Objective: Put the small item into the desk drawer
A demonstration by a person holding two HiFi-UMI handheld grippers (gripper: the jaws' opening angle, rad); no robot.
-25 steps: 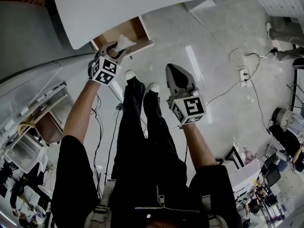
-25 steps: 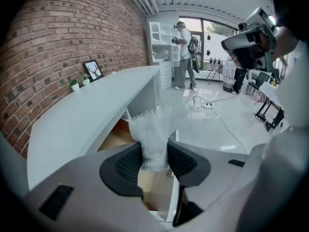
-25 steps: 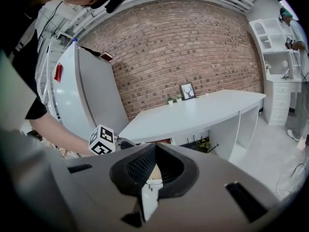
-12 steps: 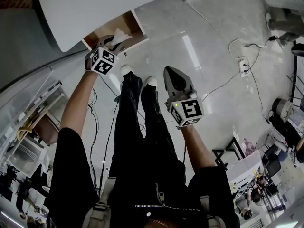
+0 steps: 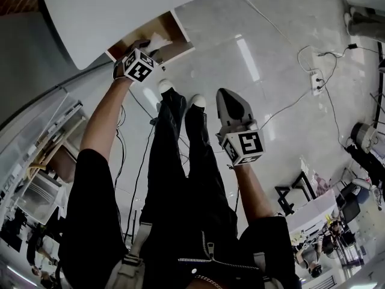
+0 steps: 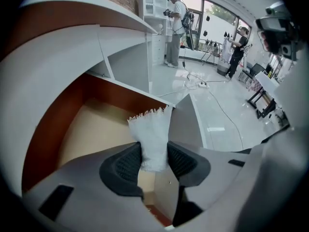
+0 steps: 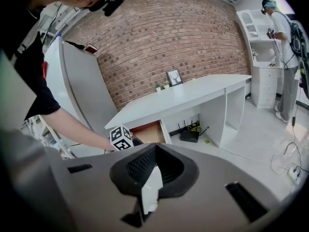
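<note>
Nearest to the head camera are the person's legs (image 5: 180, 161) in black trousers, which end in two white shoes (image 5: 165, 86) on the glossy floor. The right gripper (image 5: 227, 98) hangs over the right leg, well apart from the desk. In its own view its jaws are pressed together. A white sliver (image 7: 151, 190) sits in the seam on the camera side, and I cannot tell if it belongs to the gripper.

The left gripper (image 5: 147, 46) is stretched forward to the open drawer (image 5: 157, 27). Its dark ribbed pads (image 6: 126, 162) are clenched on the small item (image 6: 151, 137), a white piece with a fringed upper edge that stands upright between them. The item is over the drawer's beige bottom and just beside its grey front panel (image 6: 186, 124), which rises to the right of it. The brown side wall (image 6: 46, 129) closes the left side. The white top of the desk (image 6: 72, 13) overhangs the drawer and covers its back part.

From the right gripper view, a black box (image 7: 189, 136) with cables lies on the floor under the desk, to the right of the drawer. A small picture frame (image 7: 174, 77) stands on the desk against the brick wall (image 7: 159, 37), and a tall white cabinet (image 7: 77, 91) stands at the left. Farther out, a power strip (image 5: 314, 82) and loose cables (image 5: 301, 65) lie on the floor, and another person (image 6: 175, 28) stands by the white shelves near the windows.
</note>
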